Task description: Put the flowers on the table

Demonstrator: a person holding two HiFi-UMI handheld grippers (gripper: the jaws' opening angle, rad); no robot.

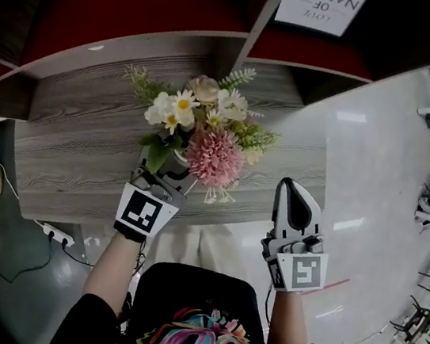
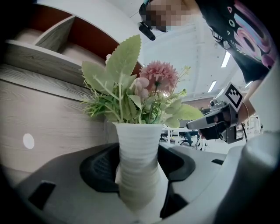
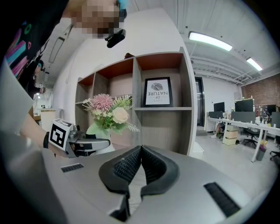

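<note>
Gripping the flower vase [image 2: 139, 140] are the left tongs [image 2: 138, 166]; right tongs [image 3: 141, 148] sit closed, empty.

Bright ceiling strips, fisheye edges, vignetted

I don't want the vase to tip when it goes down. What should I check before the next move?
1. Grip: left tongs closed on the white vase: ok.
2. Vase upright, flowers seated in it: ok.
3. Bare wooden table around the vase: ok.
4. Vase base resting on the table: cannot tell, the bouquet hides it.
5. Other hand: right tongs shut, empty, apart from the flowers: ok.
</note>
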